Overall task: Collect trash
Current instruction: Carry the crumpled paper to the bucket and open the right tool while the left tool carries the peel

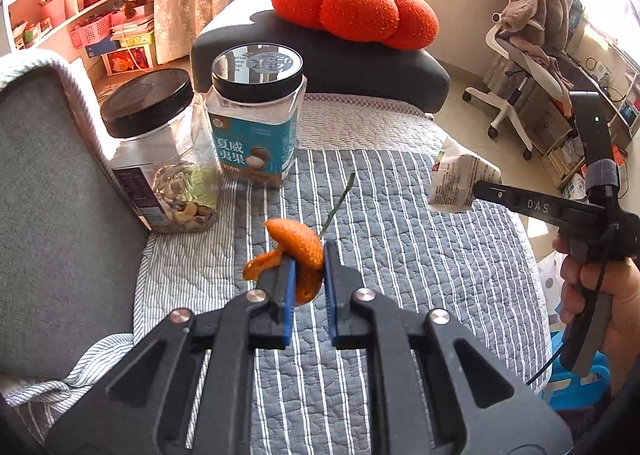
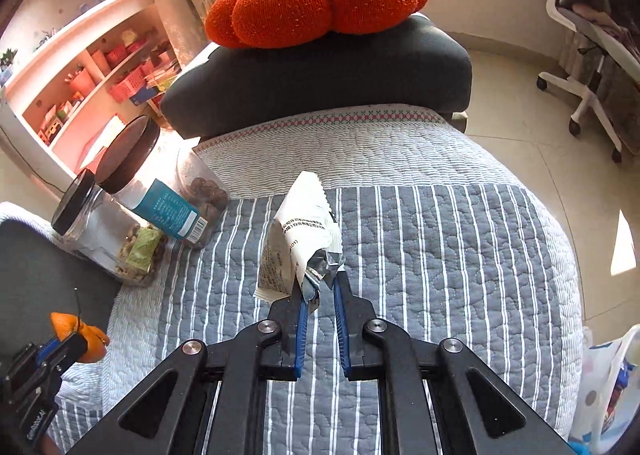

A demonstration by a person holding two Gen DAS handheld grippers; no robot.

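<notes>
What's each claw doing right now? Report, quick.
Left claw: closed on the curled orange citrus peel, lifted off the striped quilt.
Right claw: closed on the crumpled white printed wrapper.

Two jars (image 1: 200,143) crowd the left edge (against the backrest) — striped quilt (image 1: 400,255) rightward lies open.

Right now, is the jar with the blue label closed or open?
Closed. The blue-label jar stands upright on the striped quilt, and its black lid sits flat on top.
</notes>
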